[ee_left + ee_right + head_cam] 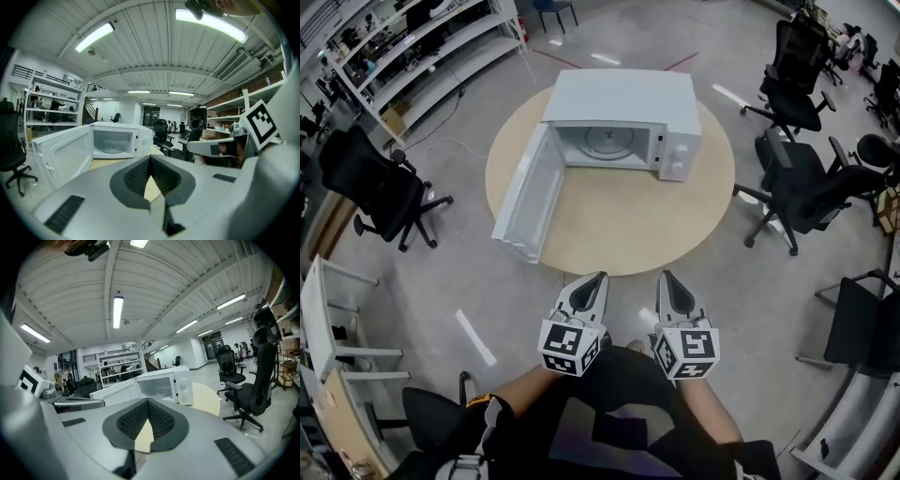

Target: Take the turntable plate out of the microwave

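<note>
The left gripper (600,277) has its fingers clenched: in the left gripper view the two black ribbed pads (138,176) meet at their tips, leaving only a narrow wedge-shaped gap lower down through which the tan tabletop shows, and nothing is between them. The right gripper (665,277) looks the same in its own view, with its dark waffle-textured pads (160,420) touching at the tips and nothing held. Both grippers have smooth grey moulded shells, and each carries a cube with black-and-white square markers (570,349) at the back. They sit side by side just off the near edge of the round table (619,239), close to the person's body, pointing toward the microwave and touching nothing. The table has a pale wood-coloured, matt top. The boxy white microwave (623,98) stands toward the table's far edge. Its door (528,197) is swung wide open to the left, and the door's free end reaches the table's left edge. The turntable plate (614,142) is a flat round disc of pale translucent glass with faint concentric rings, and it lies on the floor of the open cavity. On the microwave's front, to the right of the cavity, is a white control panel (676,155) with two round knobs. Black mesh-backed office chairs (802,183) stand on the grey polished floor around the table.
</note>
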Motion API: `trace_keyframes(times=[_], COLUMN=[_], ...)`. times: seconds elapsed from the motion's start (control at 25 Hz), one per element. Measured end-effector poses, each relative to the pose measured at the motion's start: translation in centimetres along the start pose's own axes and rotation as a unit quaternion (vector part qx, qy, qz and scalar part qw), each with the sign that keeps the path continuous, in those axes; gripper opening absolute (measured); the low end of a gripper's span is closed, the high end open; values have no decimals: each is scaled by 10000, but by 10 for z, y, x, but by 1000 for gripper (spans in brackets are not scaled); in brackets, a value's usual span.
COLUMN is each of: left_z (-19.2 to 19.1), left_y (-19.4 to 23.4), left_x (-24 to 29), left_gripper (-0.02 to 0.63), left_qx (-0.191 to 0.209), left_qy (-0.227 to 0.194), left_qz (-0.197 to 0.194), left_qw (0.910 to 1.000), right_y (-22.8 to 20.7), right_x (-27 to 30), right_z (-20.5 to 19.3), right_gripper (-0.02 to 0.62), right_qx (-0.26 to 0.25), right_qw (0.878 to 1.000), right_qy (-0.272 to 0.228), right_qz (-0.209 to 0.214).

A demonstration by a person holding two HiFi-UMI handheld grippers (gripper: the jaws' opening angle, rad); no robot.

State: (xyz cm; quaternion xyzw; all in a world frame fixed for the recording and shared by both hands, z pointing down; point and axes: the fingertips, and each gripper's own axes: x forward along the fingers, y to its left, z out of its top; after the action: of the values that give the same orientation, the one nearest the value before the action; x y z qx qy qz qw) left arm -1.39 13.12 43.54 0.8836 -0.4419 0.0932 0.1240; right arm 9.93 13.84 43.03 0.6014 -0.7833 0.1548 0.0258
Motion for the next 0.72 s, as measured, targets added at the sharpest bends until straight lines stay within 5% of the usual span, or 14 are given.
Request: trace_keyframes(times=[0.72], left_z=[22], left_y=[76], left_x=[96], left_gripper=[46], left_qx=[-431], left_qy=[-61], left_qz=[-131], left_qw=[9990], right_y=[-22], right_x=[123], right_z=[10], right_gripper=[17], right_qx=[-91], right_qw=[9983], right_qy=[563], right_qz=[-72])
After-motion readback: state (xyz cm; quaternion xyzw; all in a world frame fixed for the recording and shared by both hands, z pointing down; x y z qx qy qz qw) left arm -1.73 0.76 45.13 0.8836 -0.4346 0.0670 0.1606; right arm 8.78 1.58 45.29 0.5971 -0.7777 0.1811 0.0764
